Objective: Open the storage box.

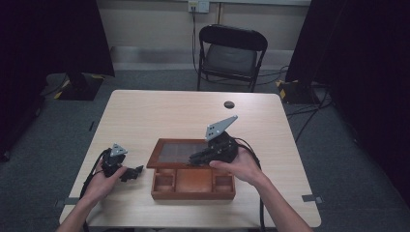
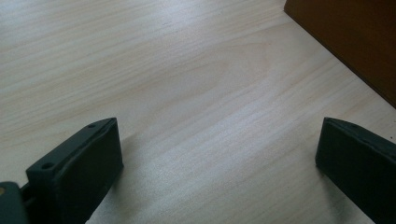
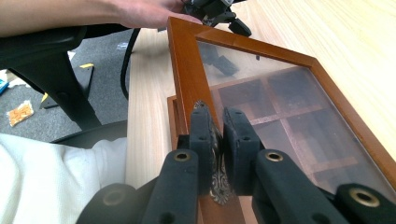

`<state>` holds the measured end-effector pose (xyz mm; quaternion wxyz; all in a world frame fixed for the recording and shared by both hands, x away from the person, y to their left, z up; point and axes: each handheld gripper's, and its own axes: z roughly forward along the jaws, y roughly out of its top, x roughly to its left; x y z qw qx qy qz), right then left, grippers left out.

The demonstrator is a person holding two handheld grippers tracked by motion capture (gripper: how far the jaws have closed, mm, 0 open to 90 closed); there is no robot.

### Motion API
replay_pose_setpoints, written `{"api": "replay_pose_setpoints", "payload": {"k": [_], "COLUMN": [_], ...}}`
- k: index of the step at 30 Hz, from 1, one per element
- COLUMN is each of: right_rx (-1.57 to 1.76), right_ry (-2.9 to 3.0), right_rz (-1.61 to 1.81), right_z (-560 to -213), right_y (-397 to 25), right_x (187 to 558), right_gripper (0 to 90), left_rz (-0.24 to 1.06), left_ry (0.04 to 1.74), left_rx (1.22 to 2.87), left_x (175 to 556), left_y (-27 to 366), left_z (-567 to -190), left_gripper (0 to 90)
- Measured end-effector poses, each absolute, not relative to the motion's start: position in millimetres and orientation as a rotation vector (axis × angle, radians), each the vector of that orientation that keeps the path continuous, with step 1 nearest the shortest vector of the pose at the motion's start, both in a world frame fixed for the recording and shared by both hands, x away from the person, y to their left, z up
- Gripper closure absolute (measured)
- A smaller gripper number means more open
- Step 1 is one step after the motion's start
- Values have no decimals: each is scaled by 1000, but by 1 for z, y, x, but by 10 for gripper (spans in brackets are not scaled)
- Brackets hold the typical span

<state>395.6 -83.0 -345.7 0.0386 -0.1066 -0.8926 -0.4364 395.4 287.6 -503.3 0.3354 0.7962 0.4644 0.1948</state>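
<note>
1. While a person sits at the pale wooden table [image 1: 145, 111], the right gripper [image 1: 199, 158] pinches the front edge of the glass-panelled lid [image 1: 179, 152] of a reddish-brown wooden box [image 1: 193, 186], holding that lid partly raised.
2. Seen from the right gripper view, the 2 black jaws are nearly together, clamped on a small ornate metal clasp [image 3: 217, 186] at the middle of the lid's wooden frame.
3. Through the tinted glass [image 3: 285, 116], the box's dark inner compartments show as a grid of wooden dividers.
4. From the high view, the box sits near the table's front edge, slightly right of centre, with 3 open compartments along its front side.
5. To the box's left, the left gripper [image 1: 134, 172] lies low over the table in the person's left hand [image 1: 99, 181], just beside the box but not touching it.
6. Its 2 jaws stand wide apart in the left gripper view, with bare tabletop between them and a corner of the box at upper right.
7. Beyond the table, a black folding chair [image 1: 231, 53] stands against the wall.
</note>
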Motion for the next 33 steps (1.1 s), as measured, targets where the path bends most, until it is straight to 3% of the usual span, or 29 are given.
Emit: {"api": "replay_pose_setpoints", "payload": {"k": [33], "right_rx": [-344], "right_ry": [-2734], "right_rz": [-1317], "right_z": [-329], "right_y": [-81], "right_x": [410], "right_gripper": [829], "left_rz": [509], "left_ry": [1209], "left_rx": [2083], "left_x": [395], "left_y": [288], "left_z": [-503], "left_gripper": [0]}}
